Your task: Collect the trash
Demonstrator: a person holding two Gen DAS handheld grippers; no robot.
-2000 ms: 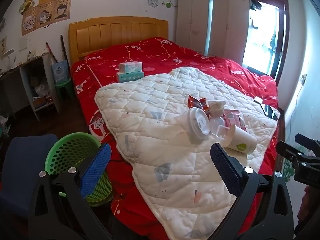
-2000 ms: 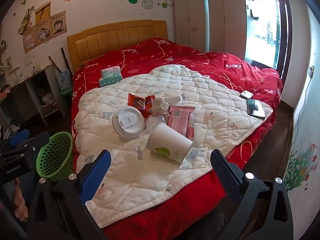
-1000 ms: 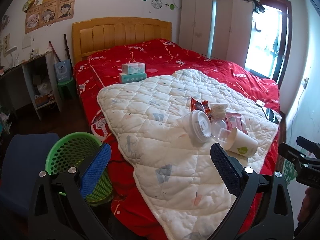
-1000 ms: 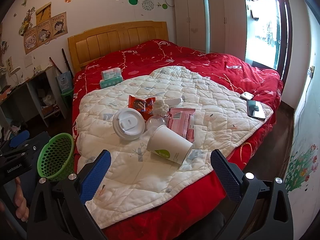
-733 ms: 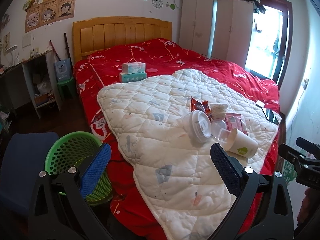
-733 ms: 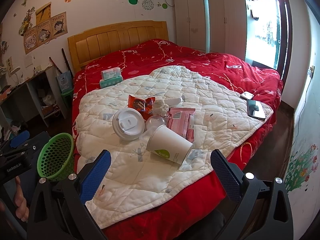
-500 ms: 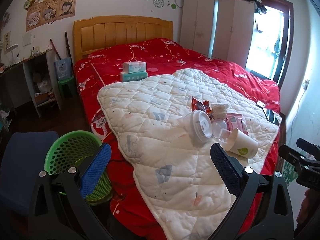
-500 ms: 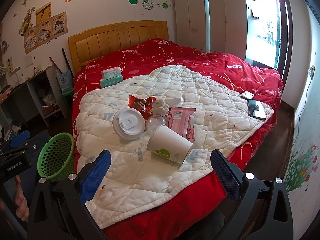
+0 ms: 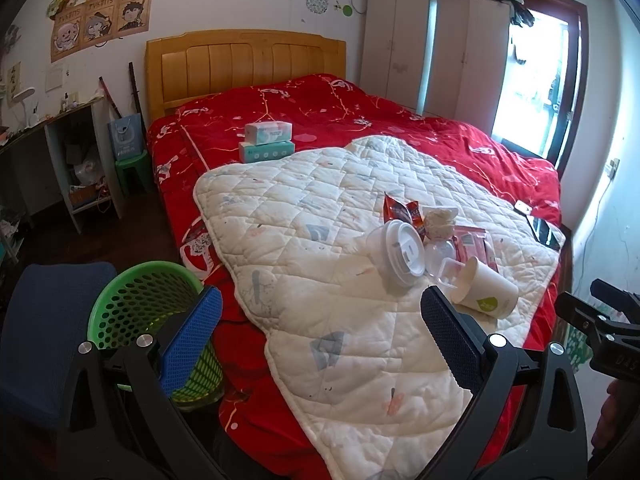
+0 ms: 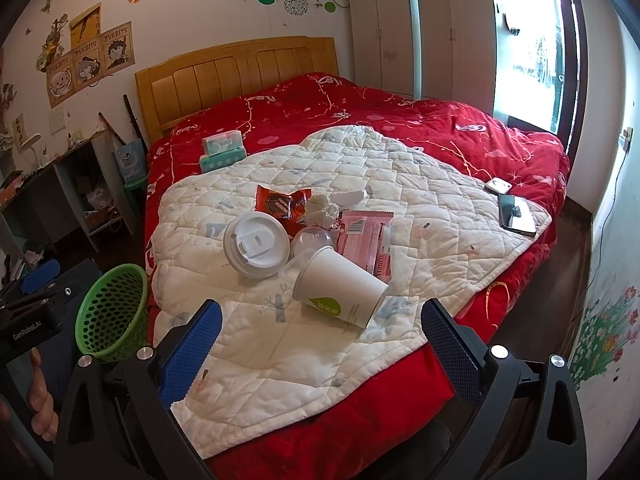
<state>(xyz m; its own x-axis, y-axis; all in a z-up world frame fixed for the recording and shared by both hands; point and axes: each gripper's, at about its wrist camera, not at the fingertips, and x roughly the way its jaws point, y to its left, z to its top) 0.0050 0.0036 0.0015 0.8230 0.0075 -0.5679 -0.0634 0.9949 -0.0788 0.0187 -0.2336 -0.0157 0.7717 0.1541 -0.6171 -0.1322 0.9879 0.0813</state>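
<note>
We held both the left gripper [image 9: 320,340] and right gripper [image 10: 320,344] spread wide, empty; the tipped paper cup [image 10: 340,286] could've rolled off the quilt [image 10: 420,184] if nudged.

Two fisheye views, each looking forward between a hand-held gripper's own two fingers, which fill the lower frame. The left view stands off the bed's [image 9: 360,120] near side, basket [image 9: 136,304] at lower left, trash pile [image 9: 432,240] right of centre. The right view sits nearer, pile [image 10: 312,240] at centre. Both share bed, quilt, pile, basket [image 10: 112,316] and headboard.
</note>
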